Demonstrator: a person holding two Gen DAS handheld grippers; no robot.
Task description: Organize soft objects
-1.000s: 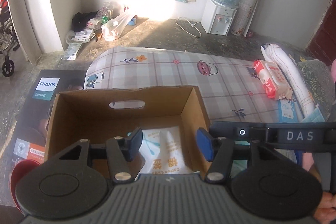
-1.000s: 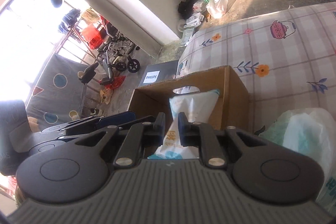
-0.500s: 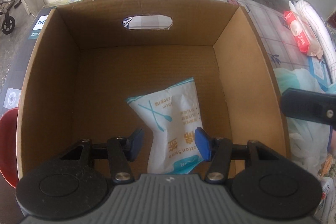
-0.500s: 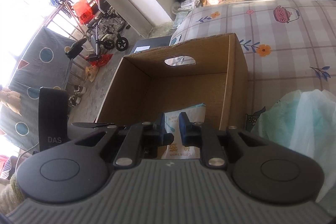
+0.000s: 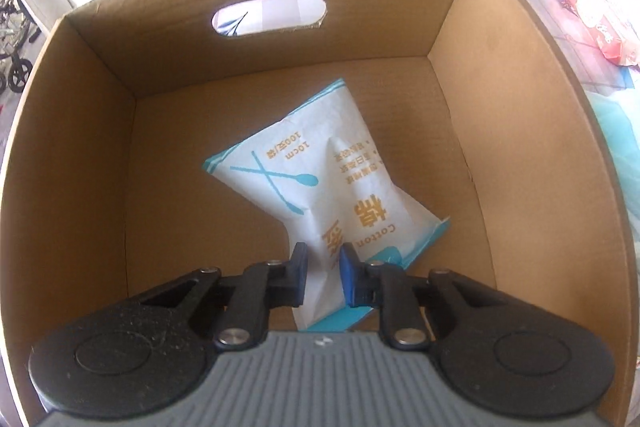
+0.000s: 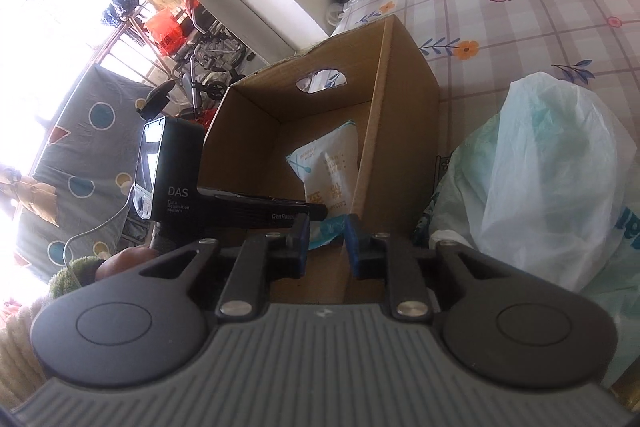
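A white and teal cotton swab pack [image 5: 320, 163] lies inside the brown cardboard box [image 5: 520, 107]. My left gripper [image 5: 323, 275] is down in the box, shut on the pack's near end. In the right wrist view the pack [image 6: 332, 167] leans against the box's right wall [image 6: 372, 147]. My right gripper [image 6: 326, 247] hovers above the box's near right corner, its jaws a narrow gap apart, holding nothing. The left gripper's body [image 6: 172, 183] shows at the box's left.
The box stands on a plaid bed sheet [image 6: 520, 19]. A pale plastic bag [image 6: 552, 179] with soft goods lies right of the box. A red tissue pack [image 5: 592, 19] lies further right. A wheelchair and clutter [image 6: 208, 47] stand on the floor beyond.
My left gripper dropped into the box and closed on the swab pack. My right gripper let go of the pack and drew back above the box's right wall.
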